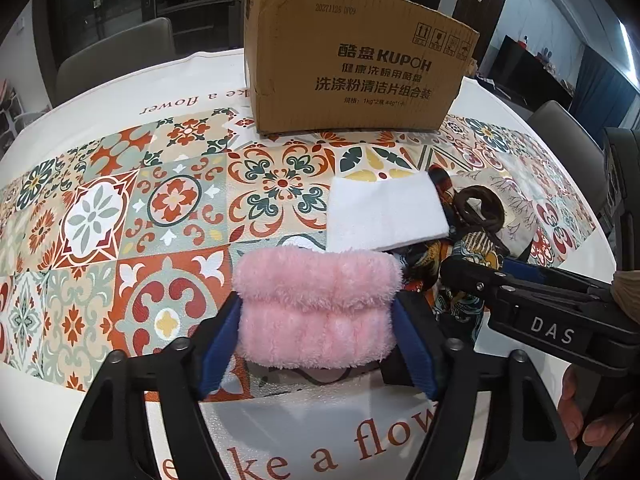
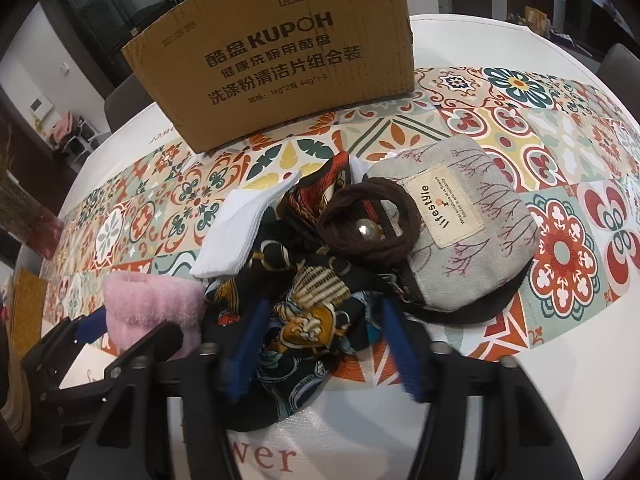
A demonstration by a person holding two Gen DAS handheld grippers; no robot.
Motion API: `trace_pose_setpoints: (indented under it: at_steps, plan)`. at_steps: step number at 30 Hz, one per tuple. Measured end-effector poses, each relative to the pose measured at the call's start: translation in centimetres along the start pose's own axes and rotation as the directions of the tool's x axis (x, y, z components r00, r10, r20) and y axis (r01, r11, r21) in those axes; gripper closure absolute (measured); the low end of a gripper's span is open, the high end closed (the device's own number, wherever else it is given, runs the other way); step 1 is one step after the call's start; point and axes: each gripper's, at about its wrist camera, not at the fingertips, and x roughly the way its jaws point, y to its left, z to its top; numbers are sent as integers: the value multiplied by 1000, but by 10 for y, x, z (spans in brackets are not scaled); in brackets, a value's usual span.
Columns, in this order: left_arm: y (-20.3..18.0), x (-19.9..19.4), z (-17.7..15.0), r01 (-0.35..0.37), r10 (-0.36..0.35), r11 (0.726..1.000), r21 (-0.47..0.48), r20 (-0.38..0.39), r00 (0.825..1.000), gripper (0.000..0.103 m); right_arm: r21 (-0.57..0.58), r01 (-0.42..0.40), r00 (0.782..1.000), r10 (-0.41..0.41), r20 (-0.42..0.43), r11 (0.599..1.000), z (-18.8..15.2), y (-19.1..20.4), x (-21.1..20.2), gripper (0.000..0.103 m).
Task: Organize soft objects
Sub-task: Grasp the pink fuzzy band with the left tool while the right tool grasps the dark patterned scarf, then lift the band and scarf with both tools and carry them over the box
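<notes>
Seen from the left wrist, the left hand-held gripper (image 1: 318,330) tilts steeply down toward the desk (image 1: 100,92), its two blue pads flanking one folded pink fluffy cloth (image 1: 316,312). The left pad (image 1: 218,344) touches the cloth's edge and the right pad meets its other side, so the jaws pinch the pink cloth. Beyond it lies one folded white cloth (image 1: 384,212), just beside a dark patterned scarf (image 1: 464,256) and one brown hair tie (image 1: 480,208). One cardboard box (image 1: 356,64) stands upright at the far side of the desk, well apart from the pink cloth. The right hand-held gripper (image 1: 472,276) reaches in from the right edge, marked "DAS", with fingers (image 1: 580,412) of a person's hand behind it.

From the right wrist, the right hand-held gripper (image 2: 320,340) likewise points steeply down, its blue pads half spread on either side of the crumpled scarf (image 2: 316,312); fabric fills the gap, though whether the pads press it is not clear. One grey fabric pouch (image 2: 480,240) labelled "lifestyle" lies just beyond, touching the scarf, with the hair tie (image 2: 368,224) resting on it. The white cloth (image 2: 248,224) sits left of the scarf. At lower left the left hand-held gripper (image 2: 132,328) holds the pink cloth (image 2: 152,308). The box (image 2: 280,56) stands behind.
</notes>
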Motion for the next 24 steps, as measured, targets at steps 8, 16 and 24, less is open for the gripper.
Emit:
trace_pose_setpoints:
  at_steps: [8,16,24]
  plan:
    - [-4,-8,-3,-15,15,1000,0,30,999,71,-47,-61,998,61,-14,997,-3,2,-1,86]
    - [-14,-25,-5,-23,24,1000,-11,68,997,78,-89,-107,994,109,25,990,-5,7,-26,89]
    - [-27,-55,-3,-26,32,998,-51,126,992,78,-109,-151,985,160,72,983,-2,5,-56,92]
